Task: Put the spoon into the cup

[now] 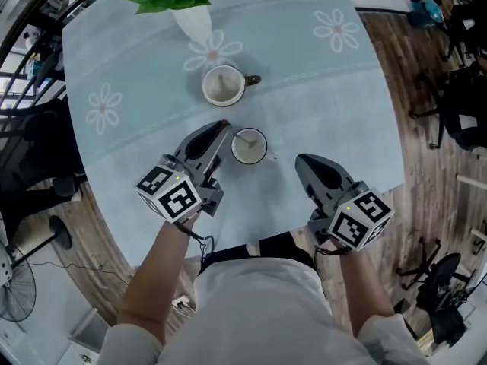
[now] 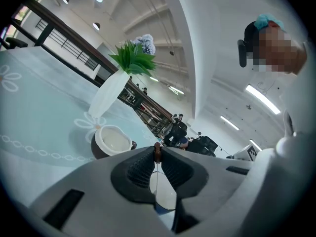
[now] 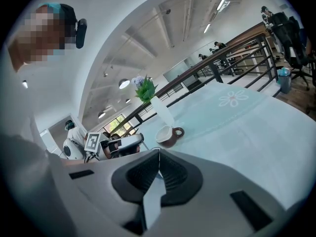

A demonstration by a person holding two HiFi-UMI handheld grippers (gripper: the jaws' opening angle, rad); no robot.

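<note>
A small white cup (image 1: 249,147) stands on the light blue tablecloth (image 1: 319,97) near the table's front. A thin spoon (image 1: 244,138) leans in it, with its handle pointing up and left. My left gripper (image 1: 224,126) is at the cup's left rim. In the left gripper view its jaws (image 2: 157,151) are shut on the brown end of the spoon handle (image 2: 157,154), and the cup (image 2: 165,199) shows below through the gap. My right gripper (image 1: 301,160) hovers to the right of the cup, shut (image 3: 159,153) and holding nothing.
A second, brown cup (image 1: 223,85) with a white inside stands farther back. Behind it is a white vase (image 1: 194,23) with a green plant. The table's front edge is close to my body. Office chairs (image 1: 456,82) stand on the wooden floor to the right.
</note>
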